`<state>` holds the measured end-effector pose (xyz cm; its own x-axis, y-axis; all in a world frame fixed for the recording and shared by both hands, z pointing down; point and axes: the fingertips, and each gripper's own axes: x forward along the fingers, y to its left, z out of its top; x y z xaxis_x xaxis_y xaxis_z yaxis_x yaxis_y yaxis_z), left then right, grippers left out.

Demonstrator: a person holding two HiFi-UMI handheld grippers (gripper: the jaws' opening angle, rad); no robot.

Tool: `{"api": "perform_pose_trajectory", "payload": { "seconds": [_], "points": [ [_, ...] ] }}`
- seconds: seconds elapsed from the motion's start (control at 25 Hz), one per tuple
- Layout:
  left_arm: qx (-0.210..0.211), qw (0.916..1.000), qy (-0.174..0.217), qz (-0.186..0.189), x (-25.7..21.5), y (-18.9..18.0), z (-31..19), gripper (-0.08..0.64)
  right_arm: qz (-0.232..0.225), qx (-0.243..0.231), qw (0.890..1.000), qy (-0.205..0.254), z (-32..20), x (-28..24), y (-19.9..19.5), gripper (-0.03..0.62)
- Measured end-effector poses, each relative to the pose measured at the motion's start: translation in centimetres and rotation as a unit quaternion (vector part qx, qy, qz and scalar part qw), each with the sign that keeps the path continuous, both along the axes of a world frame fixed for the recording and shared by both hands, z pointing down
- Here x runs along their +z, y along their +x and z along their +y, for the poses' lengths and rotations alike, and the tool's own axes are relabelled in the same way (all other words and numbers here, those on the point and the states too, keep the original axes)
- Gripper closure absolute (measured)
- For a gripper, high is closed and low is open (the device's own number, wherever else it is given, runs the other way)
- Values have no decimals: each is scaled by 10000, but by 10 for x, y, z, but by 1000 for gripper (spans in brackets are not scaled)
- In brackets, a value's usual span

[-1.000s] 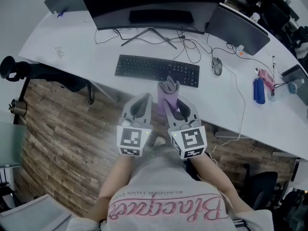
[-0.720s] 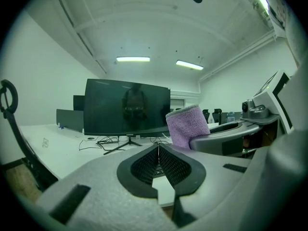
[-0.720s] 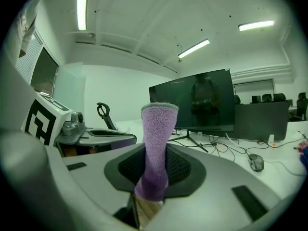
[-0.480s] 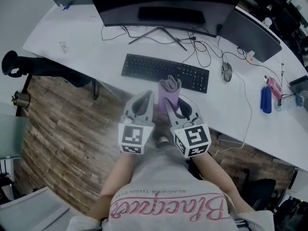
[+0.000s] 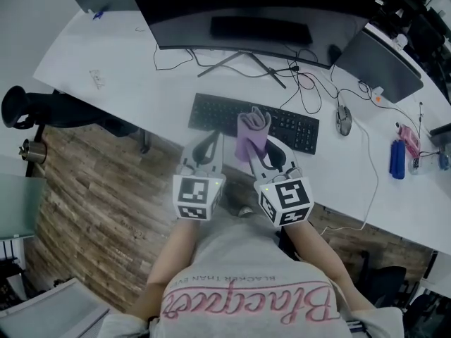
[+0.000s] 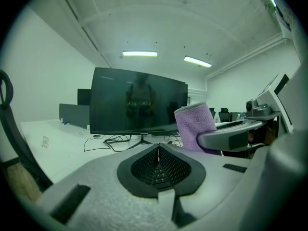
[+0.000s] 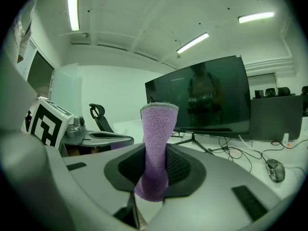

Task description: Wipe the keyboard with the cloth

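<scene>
Two tools sit side by side at the near edge of the black keyboard (image 5: 211,114) on the white surface (image 5: 123,72): left tool (image 5: 209,141) shut on nothing, right tool (image 5: 259,145) clamping the upright purple cloth (image 5: 251,132).

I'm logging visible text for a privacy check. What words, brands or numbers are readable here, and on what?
"BLACKER THAN" - small print on the shirt, further letters unclear.
"Blacquee" - pink script on the shirt, reading uncertain.
Keyboard keys and monitor badge: too small to read.

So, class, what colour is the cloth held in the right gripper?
Purple cloth, clearest in the right gripper view.
</scene>
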<state>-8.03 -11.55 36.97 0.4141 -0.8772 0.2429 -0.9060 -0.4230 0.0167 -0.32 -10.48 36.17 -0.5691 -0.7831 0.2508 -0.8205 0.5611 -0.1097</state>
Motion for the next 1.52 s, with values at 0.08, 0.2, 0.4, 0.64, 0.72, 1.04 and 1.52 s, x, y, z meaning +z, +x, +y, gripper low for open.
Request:
{"api": "perform_pose_trajectory", "payload": {
  "seconds": [0.08, 0.2, 0.4, 0.64, 0.72, 1.04, 1.52],
  "points": [
    [-34, 10000, -85, -3, 3, -12, -15, 555, -29, 19, 10000, 22, -15, -2, -8, 506],
    [-71, 9998, -187, -18, 7, -31, -36, 555, -82, 25, 10000, -30, -37, -1, -23, 506],
    [-195, 9992, -351, 24, 19, -66, -68, 555, -142, -125, 9994, -275, -67, 9, -57, 506],
    [-241, 9981, -561, 6, 40, -100, -99, 555, -170, -263, 9983, -482, -98, 21, -95, 506],
    [-232, 9977, -632, -5, 46, -110, -109, 555, -177, -272, 9979, -565, -109, 25, -105, 506],
    [-177, 9962, -852, -34, 71, -139, -143, 555, -73, -245, 9962, -827, -148, 50, -141, 506],
    [-75, 9928, -1172, -222, 107, -155, -170, 555, 88, -134, 9823, -1864, -176, 117, -167, 506]
  ]
}}
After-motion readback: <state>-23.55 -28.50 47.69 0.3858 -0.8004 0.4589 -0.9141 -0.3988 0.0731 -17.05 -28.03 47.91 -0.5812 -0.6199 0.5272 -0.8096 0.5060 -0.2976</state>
